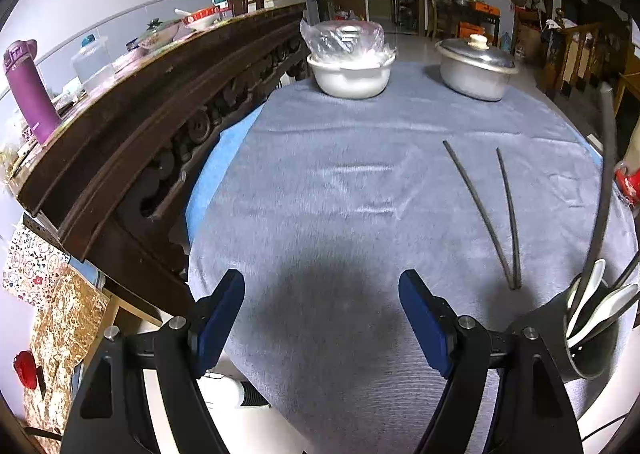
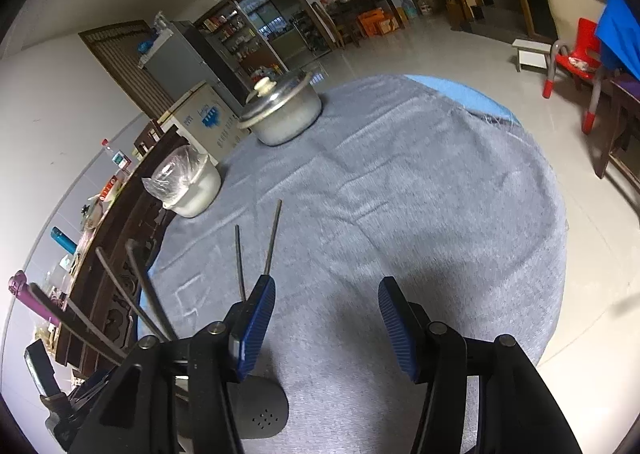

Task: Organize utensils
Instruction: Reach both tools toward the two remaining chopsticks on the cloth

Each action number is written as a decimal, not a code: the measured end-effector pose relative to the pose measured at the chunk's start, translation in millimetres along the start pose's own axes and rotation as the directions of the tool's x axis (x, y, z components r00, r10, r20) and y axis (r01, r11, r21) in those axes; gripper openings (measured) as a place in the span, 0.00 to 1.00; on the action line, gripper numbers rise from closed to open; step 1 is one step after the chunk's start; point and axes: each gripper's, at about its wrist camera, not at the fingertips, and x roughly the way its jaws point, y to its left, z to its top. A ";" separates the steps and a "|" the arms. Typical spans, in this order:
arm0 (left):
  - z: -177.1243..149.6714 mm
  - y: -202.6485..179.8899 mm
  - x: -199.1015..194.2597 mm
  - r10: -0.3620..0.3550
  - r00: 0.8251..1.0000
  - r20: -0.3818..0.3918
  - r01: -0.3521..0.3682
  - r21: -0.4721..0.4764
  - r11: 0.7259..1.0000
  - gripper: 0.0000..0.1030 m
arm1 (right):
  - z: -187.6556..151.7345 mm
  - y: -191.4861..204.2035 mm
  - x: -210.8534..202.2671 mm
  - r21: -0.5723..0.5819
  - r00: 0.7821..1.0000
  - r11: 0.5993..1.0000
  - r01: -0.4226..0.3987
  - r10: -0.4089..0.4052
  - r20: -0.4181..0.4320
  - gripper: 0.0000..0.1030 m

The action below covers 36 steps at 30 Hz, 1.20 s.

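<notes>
Two thin dark chopsticks (image 1: 494, 213) lie flat on the grey tablecloth (image 1: 340, 193), their near tips touching and their far ends spread apart in a narrow V. Just beside them, to the right in the left wrist view, stands a dark round utensil holder (image 1: 588, 350), upright, with white spoons (image 1: 592, 294) and dark long handles leaning out of it.

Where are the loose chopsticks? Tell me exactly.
The two chopsticks lie on the grey cloth, right of centre in the left wrist view, just beyond the utensil holder.
</notes>
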 end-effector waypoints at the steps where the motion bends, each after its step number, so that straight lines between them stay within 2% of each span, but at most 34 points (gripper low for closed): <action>1: -0.4 0.0 2.7 0.001 1.000 -0.006 -0.001 0.000 1.000 0.78 | -0.1 -0.6 2.1 0.002 1.000 1.000 0.001 -0.001 -0.005 0.55; 16: 2.1 -5.7 44.7 0.002 0.996 -0.086 -0.001 0.016 1.000 0.78 | -0.9 -12.4 47.5 0.026 0.995 0.999 0.023 -0.020 -0.094 0.55; 22: 13.1 -9.8 64.9 -0.004 0.994 -0.113 0.008 0.034 0.999 0.78 | 11.0 -8.5 77.4 -0.004 0.990 1.000 -0.002 0.002 -0.140 0.55; 25: 17.9 -12.2 78.3 -0.022 0.990 -0.139 0.027 0.036 0.999 0.78 | 19.0 -3.6 101.7 -0.029 0.982 0.999 -0.021 0.015 -0.188 0.55; 32: 38.6 -27.5 108.3 -0.123 0.973 -0.194 0.130 0.023 0.991 0.78 | 39.0 18.7 156.0 -0.086 0.960 0.993 -0.076 0.050 -0.277 0.55; 36: 59.6 -39.4 122.0 -0.130 0.970 -0.207 0.138 0.024 0.990 0.78 | 54.4 40.1 187.9 -0.120 0.943 0.988 -0.102 0.058 -0.328 0.55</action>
